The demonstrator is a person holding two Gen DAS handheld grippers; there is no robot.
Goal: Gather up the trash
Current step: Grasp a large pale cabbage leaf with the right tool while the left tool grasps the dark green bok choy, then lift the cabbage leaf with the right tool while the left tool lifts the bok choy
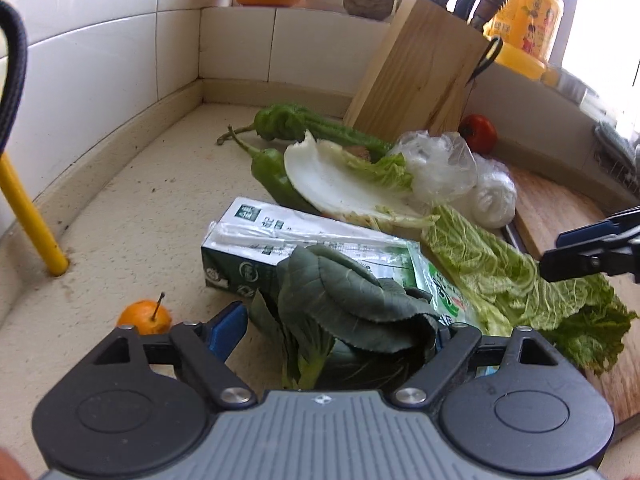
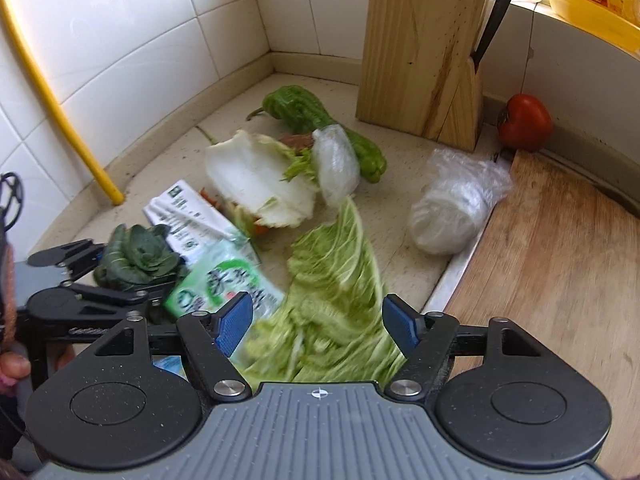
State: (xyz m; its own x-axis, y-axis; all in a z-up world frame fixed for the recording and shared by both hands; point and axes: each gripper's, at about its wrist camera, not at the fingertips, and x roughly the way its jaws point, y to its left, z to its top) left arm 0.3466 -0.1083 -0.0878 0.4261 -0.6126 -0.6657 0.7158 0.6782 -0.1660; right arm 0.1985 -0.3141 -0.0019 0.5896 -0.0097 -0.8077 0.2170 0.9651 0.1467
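A dark green leafy vegetable point(image 1: 344, 300) point(image 2: 136, 256) sits between the spread fingers of my left gripper point(image 1: 336, 330) point(image 2: 100, 276), which is open around it. Behind it lie a green-and-white milk carton point(image 1: 256, 248) point(image 2: 184, 216) and a green plastic packet point(image 1: 440, 288) point(image 2: 224, 288). My right gripper point(image 2: 318, 322) point(image 1: 592, 248) is open over a pale green cabbage leaf point(image 2: 336, 264) point(image 1: 520, 280), whose near end is blurred between the fingers. A white cabbage piece point(image 2: 256, 176) point(image 1: 332, 176) and crumpled clear plastic bags point(image 2: 452, 208) point(image 1: 440, 160) lie farther back.
Green peppers point(image 1: 280, 120) point(image 2: 304, 108), a tomato point(image 2: 524, 120) and a wooden knife block point(image 2: 420, 40) stand near the tiled corner. A wooden cutting board point(image 2: 560, 260) lies to the right, a yellow pipe point(image 1: 28, 208) rises at the left, and a small orange fruit point(image 1: 144, 316) sits beside my left gripper.
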